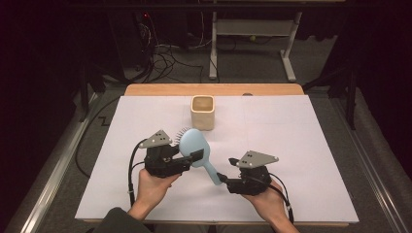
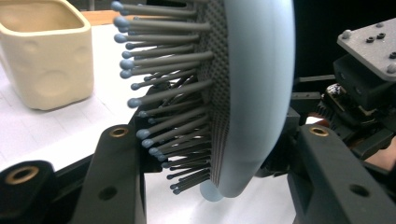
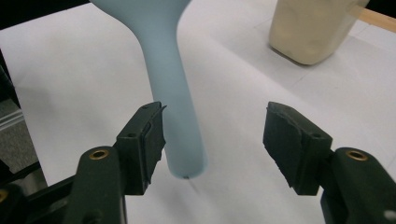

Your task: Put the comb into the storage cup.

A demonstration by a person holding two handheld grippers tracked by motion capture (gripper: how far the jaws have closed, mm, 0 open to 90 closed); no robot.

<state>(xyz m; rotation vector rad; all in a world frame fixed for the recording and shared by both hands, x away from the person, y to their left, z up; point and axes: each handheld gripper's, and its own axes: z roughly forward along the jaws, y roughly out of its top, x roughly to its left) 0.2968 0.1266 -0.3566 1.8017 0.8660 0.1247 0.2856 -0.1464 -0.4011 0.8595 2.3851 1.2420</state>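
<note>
A light blue hairbrush (image 1: 194, 141) with dark bristles hangs above the white sheet. My left gripper (image 1: 190, 156) is shut on its head. In the left gripper view the brush head (image 2: 254, 93) stands on edge between the two jaws, bristles (image 2: 168, 93) pointing left. My right gripper (image 1: 221, 177) is open at the end of the handle. In the right gripper view the handle (image 3: 175, 102) runs down between the jaws of the right gripper (image 3: 212, 140), close against the left pad (image 3: 156, 140) and well apart from the right pad (image 3: 285, 144).
A cream square cup (image 1: 202, 112) stands upright at the back middle of the white sheet (image 1: 301, 145); it is also in the left gripper view (image 2: 46, 60) and the right gripper view (image 3: 313, 28). The table's wooden edge (image 1: 214, 89) lies behind it. Cables and a desk frame lie on the floor beyond.
</note>
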